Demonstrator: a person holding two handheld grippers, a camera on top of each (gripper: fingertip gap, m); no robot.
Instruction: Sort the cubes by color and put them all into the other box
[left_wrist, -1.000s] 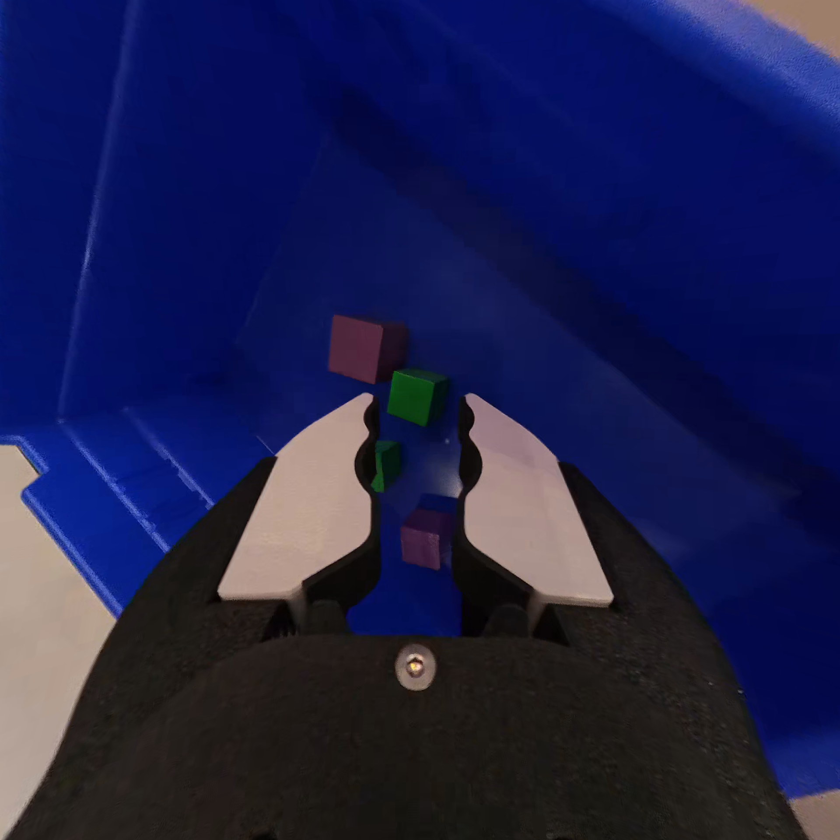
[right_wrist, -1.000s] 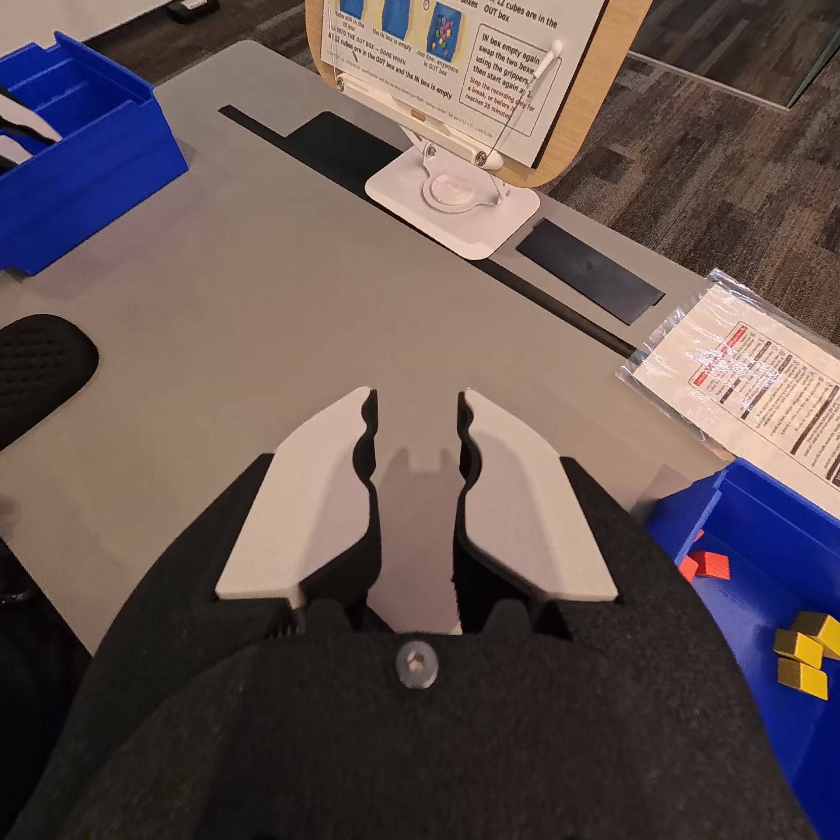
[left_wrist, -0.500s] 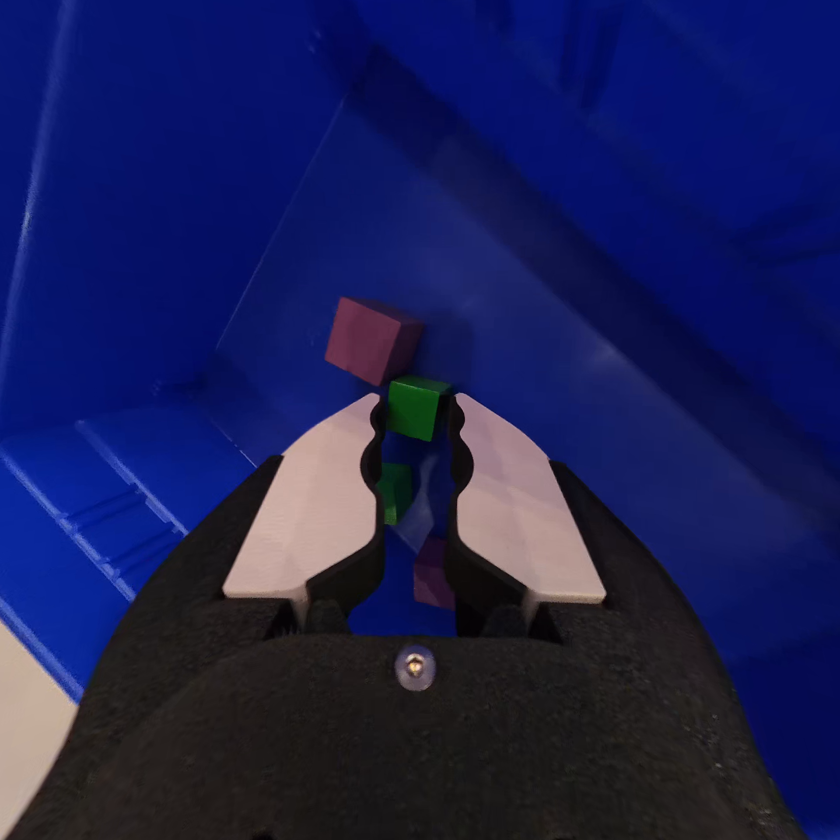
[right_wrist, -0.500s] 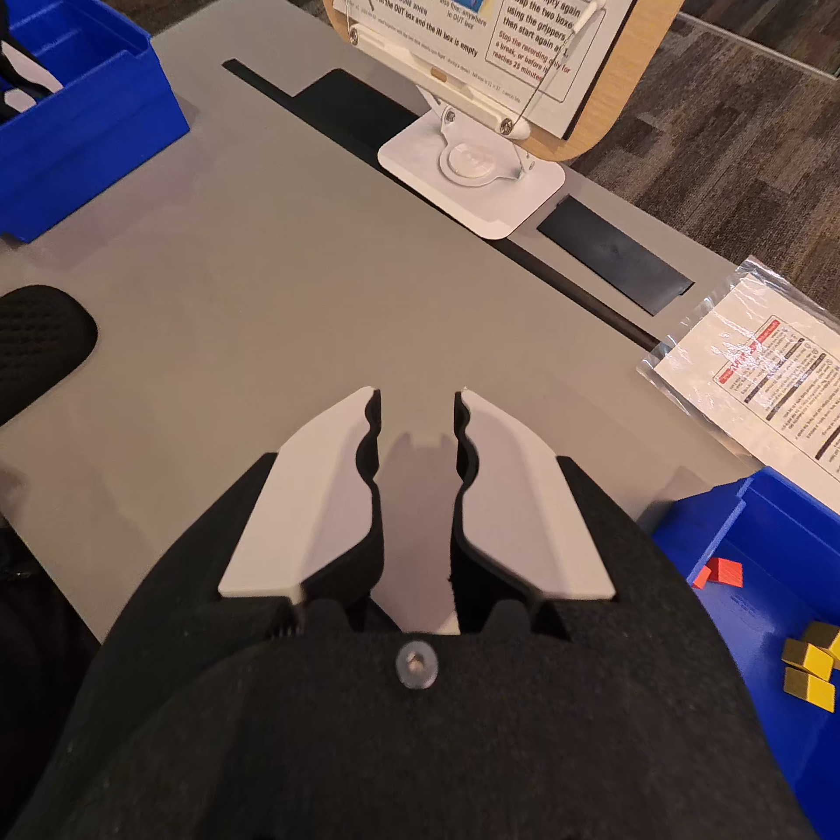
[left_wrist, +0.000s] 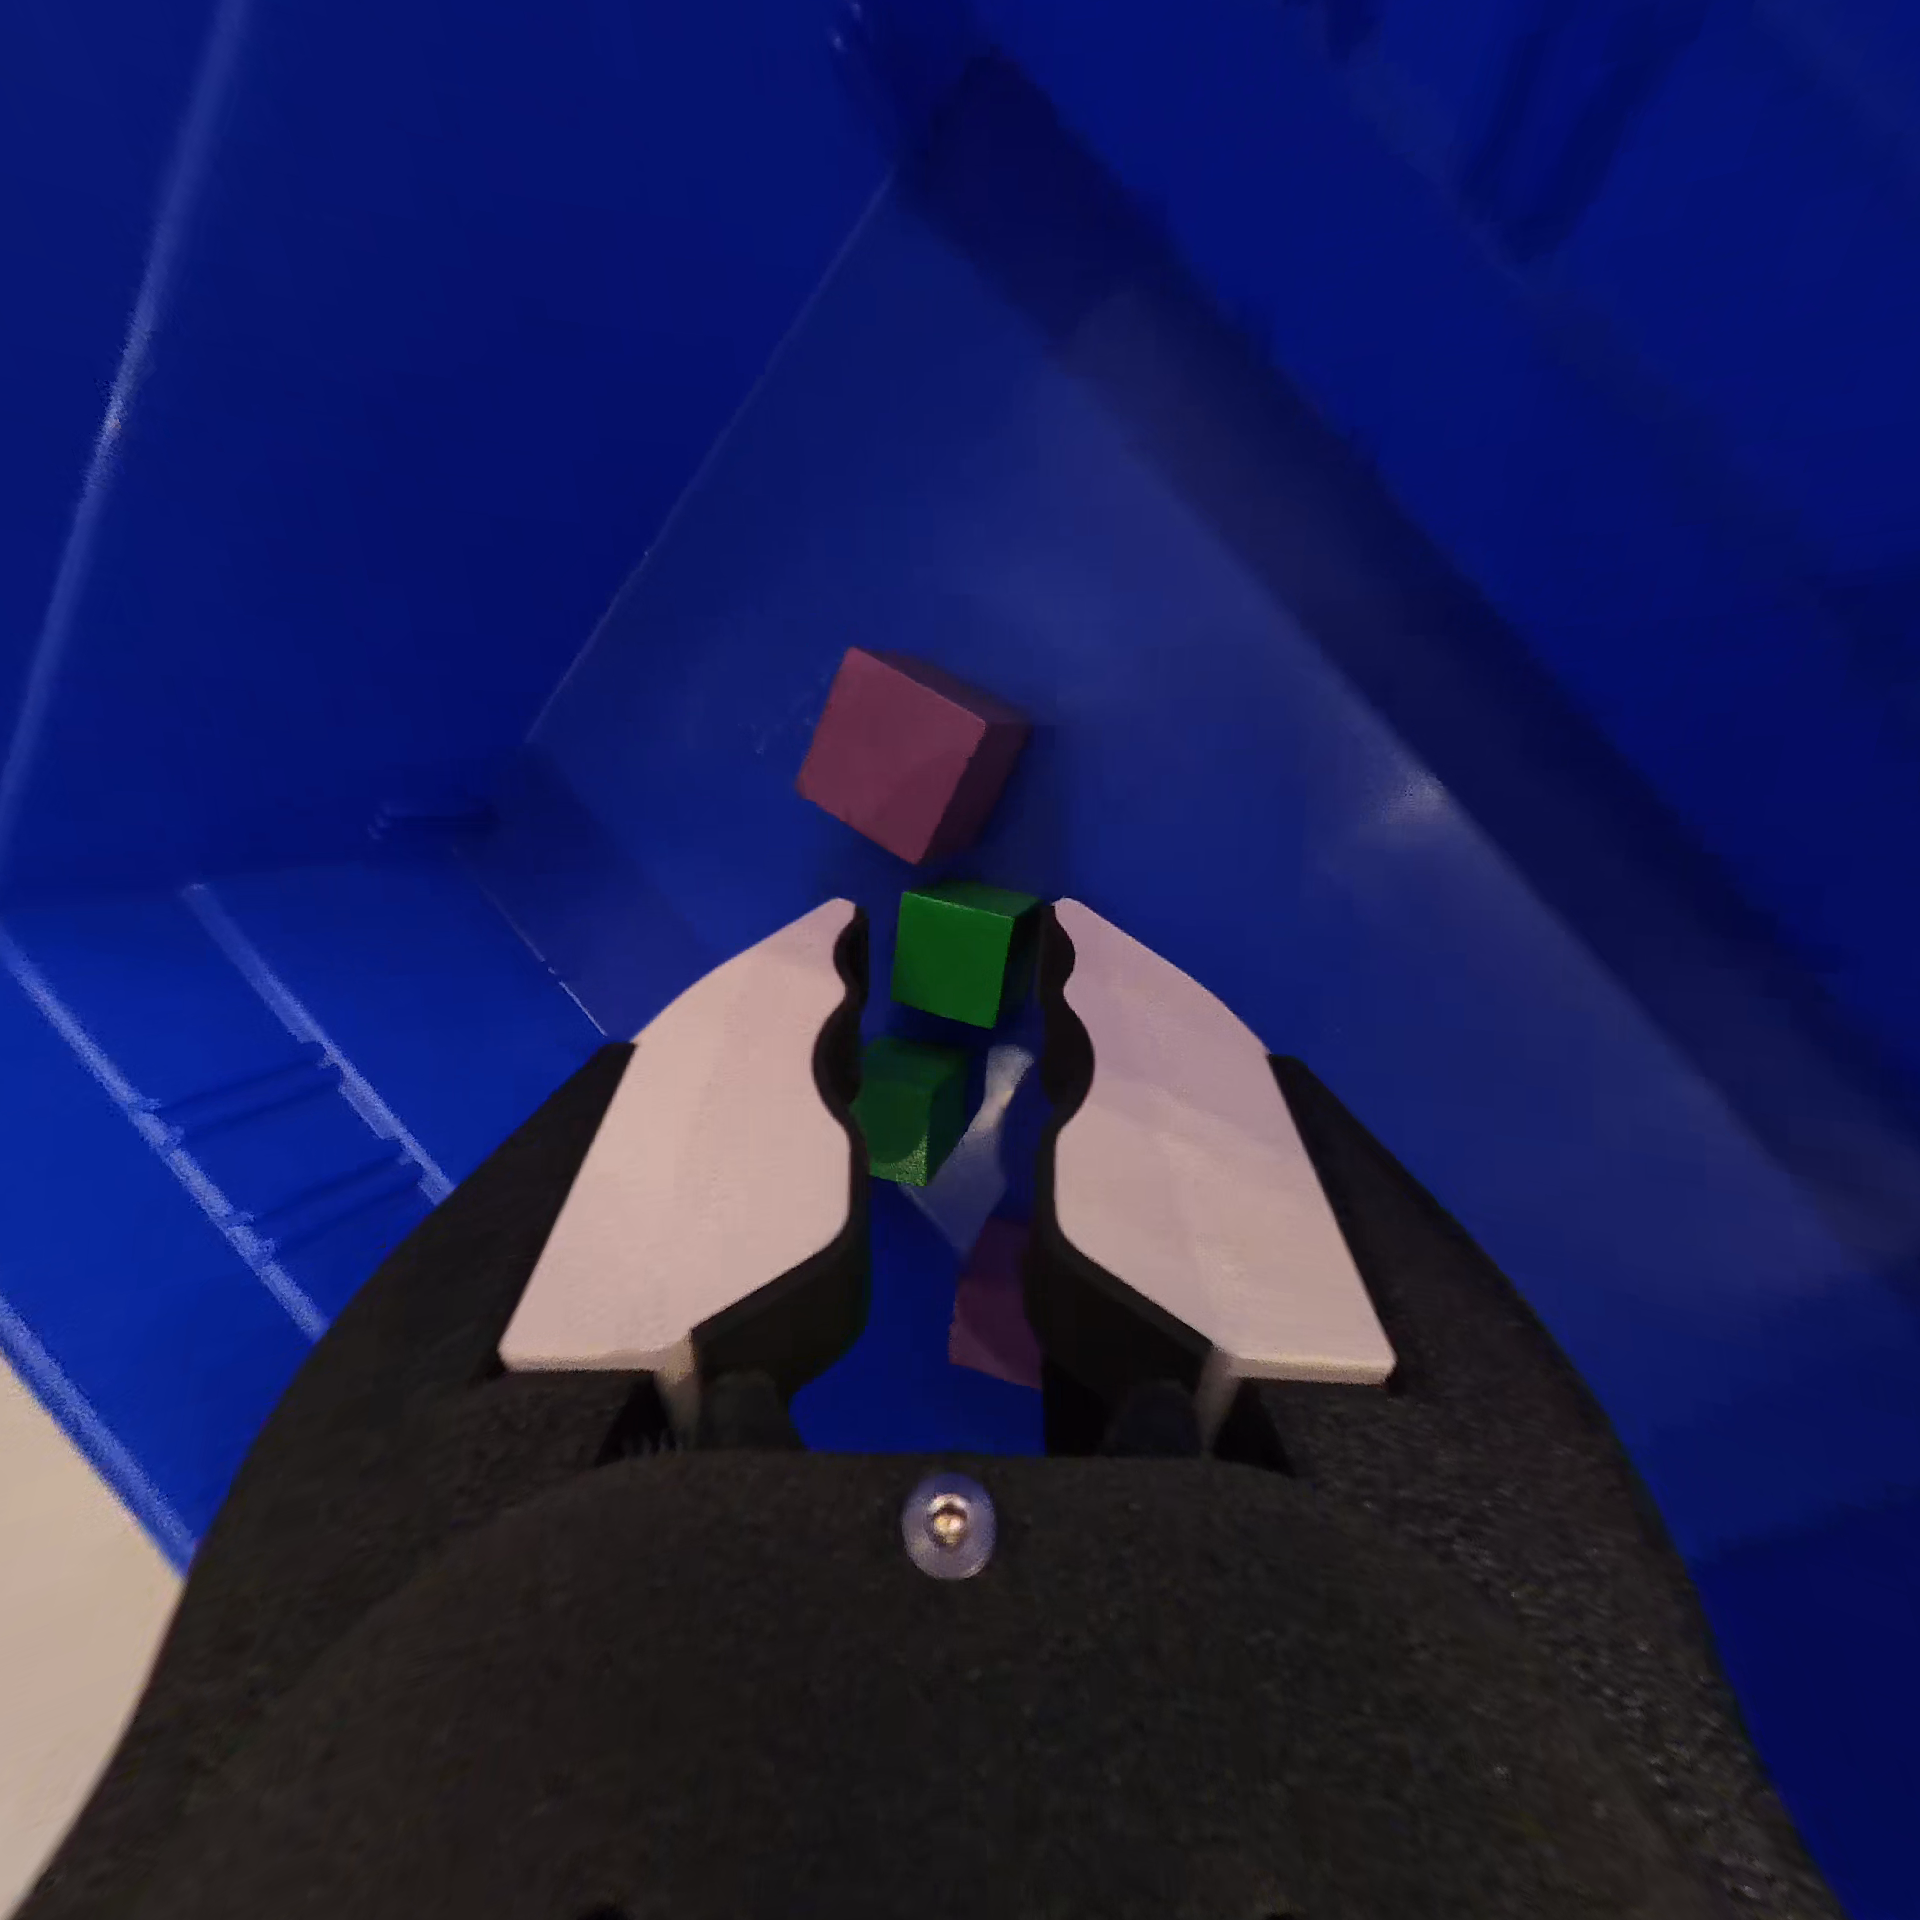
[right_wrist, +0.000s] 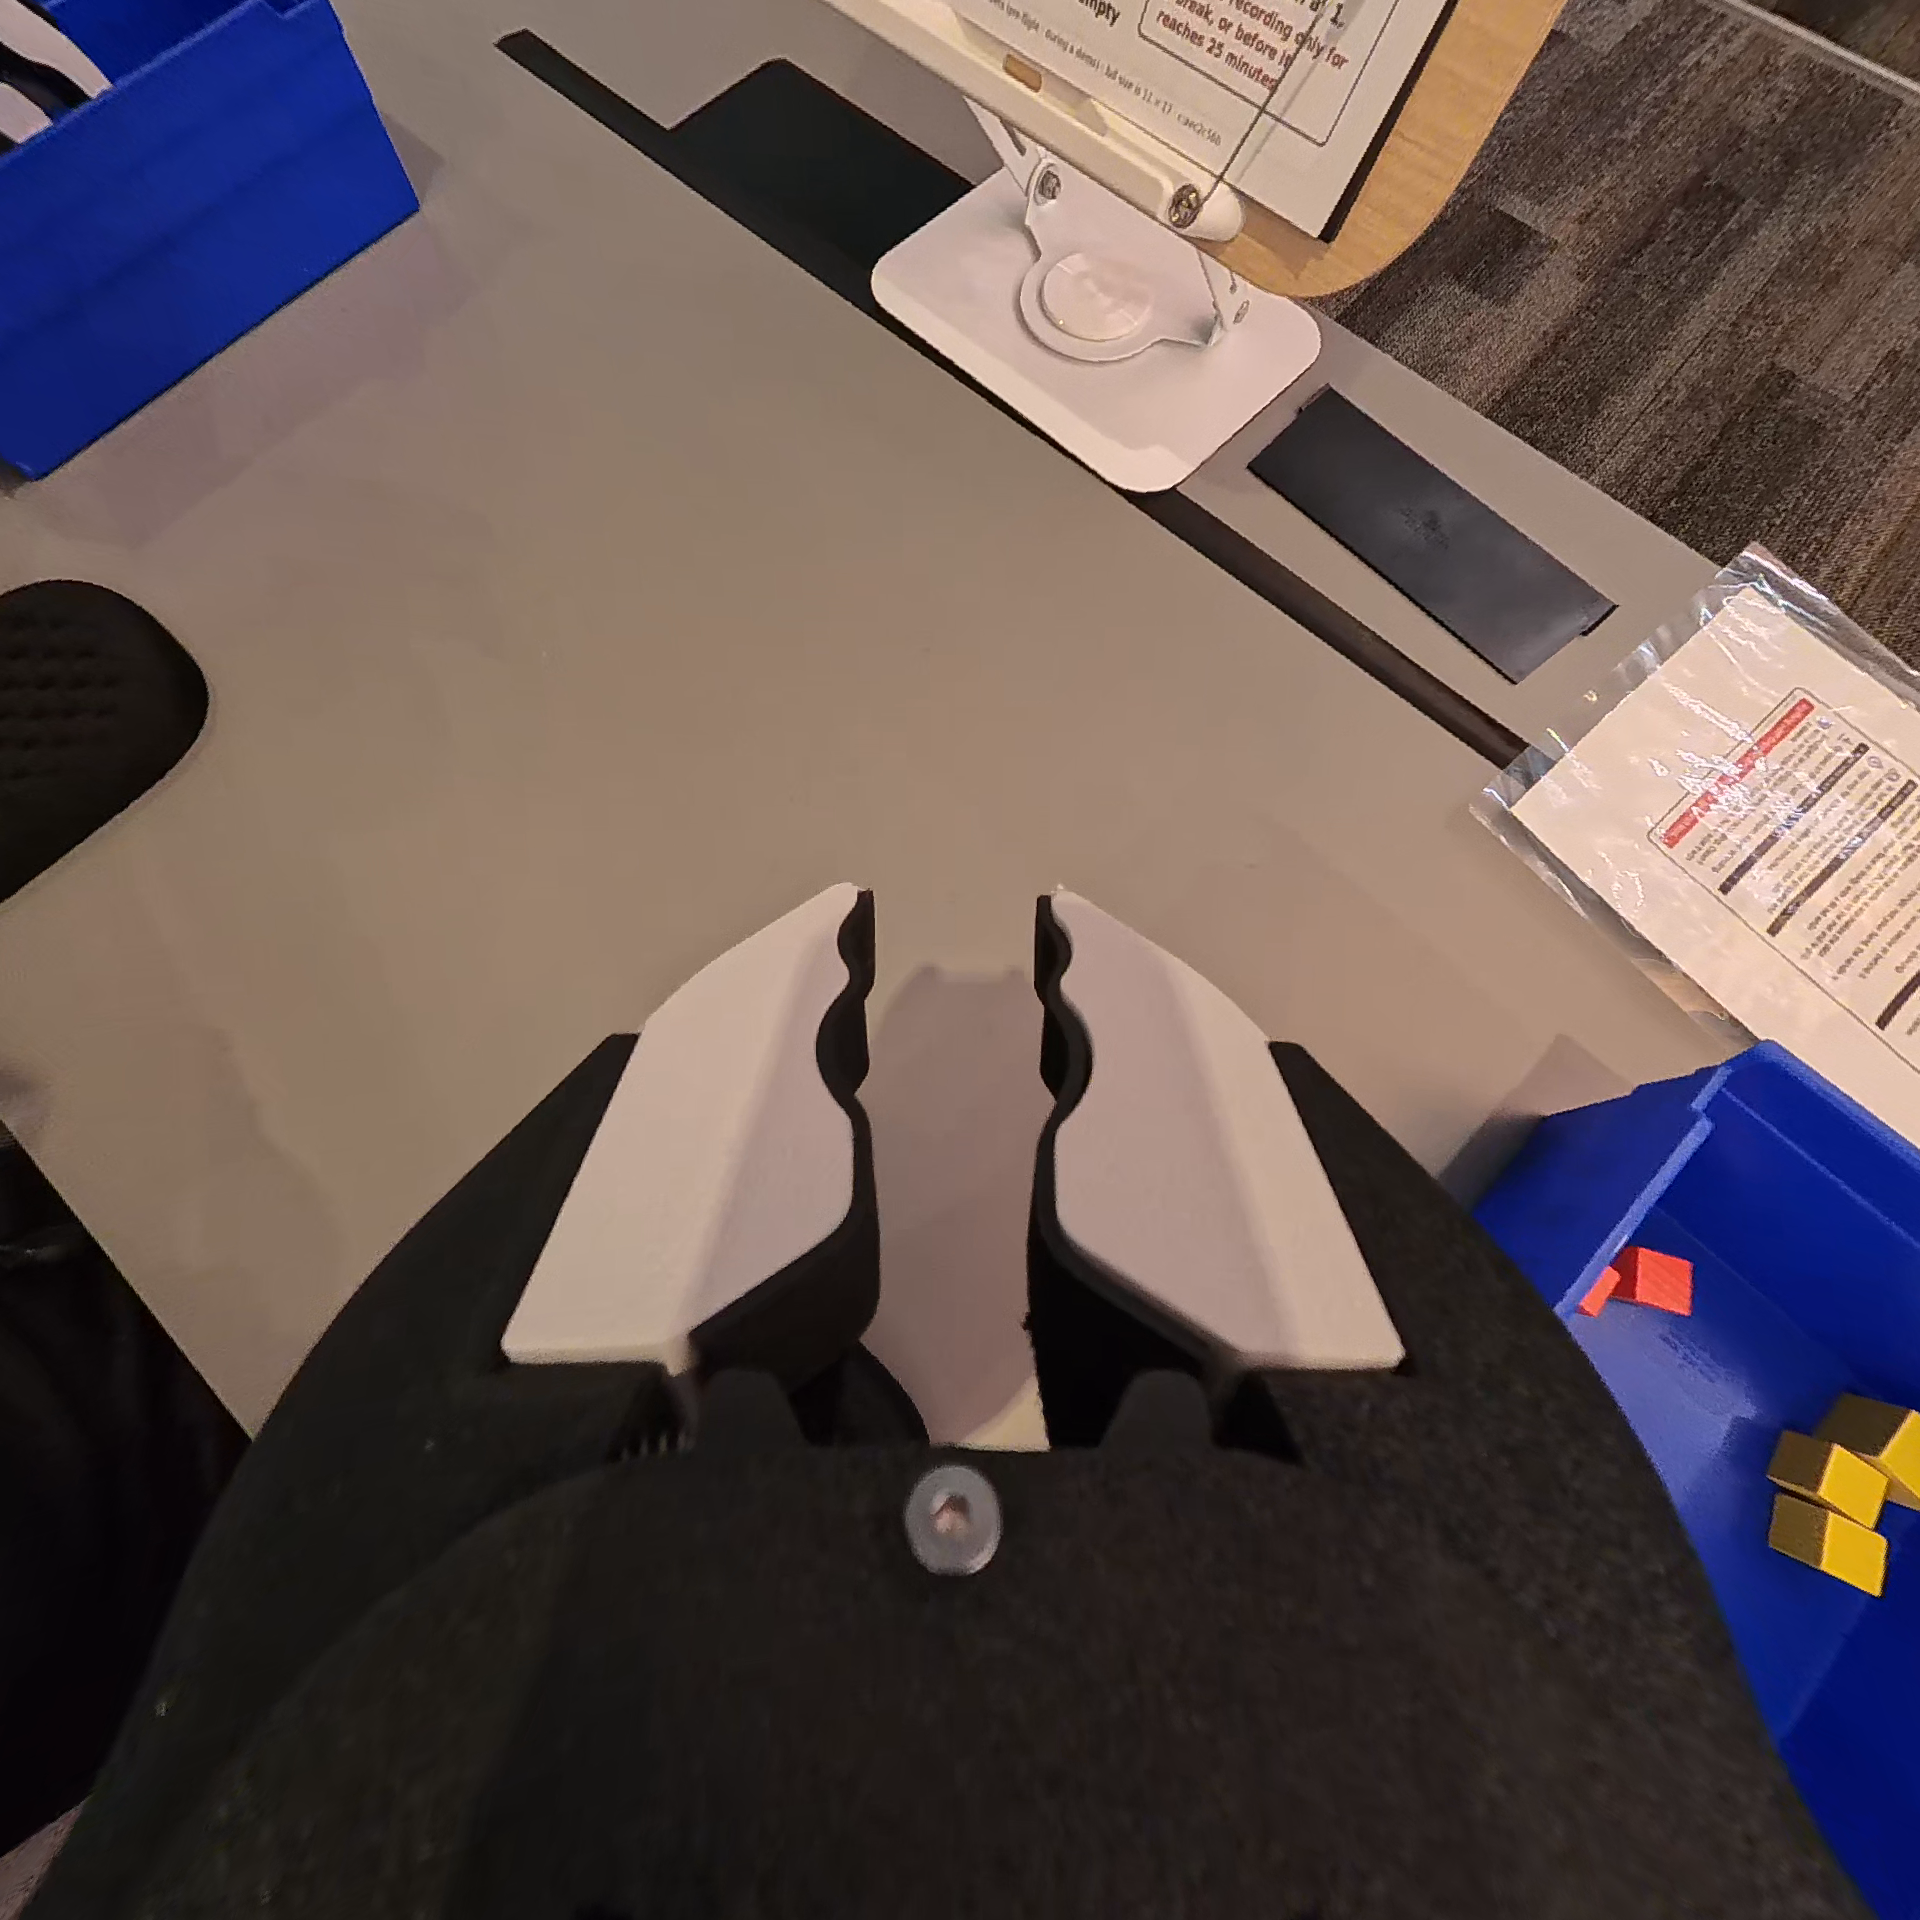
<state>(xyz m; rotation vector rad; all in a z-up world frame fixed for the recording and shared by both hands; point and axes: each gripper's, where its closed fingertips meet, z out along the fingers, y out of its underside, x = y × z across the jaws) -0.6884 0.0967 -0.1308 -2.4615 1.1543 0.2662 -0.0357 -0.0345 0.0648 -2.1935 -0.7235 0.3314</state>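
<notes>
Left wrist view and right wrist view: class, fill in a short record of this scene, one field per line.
Left claw: open around a green cube, inside a blue box
Other cubes there: second green cube, two purple cubes
Right claw: open, empty, over the grey table
Second blue box: holds orange cubes and yellow cubes

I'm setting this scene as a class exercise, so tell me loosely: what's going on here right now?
A person is sorting coloured cubes between two blue bins with a handheld gripper in each hand. The left gripper is down inside one blue bin, its open fingers either side of a green cube but not yet closed on it. A second green cube and two purple cubes lie close by. The right gripper hovers open and empty over the grey table, beside the other bin, which already holds red cubes and yellow cubes.
</notes>
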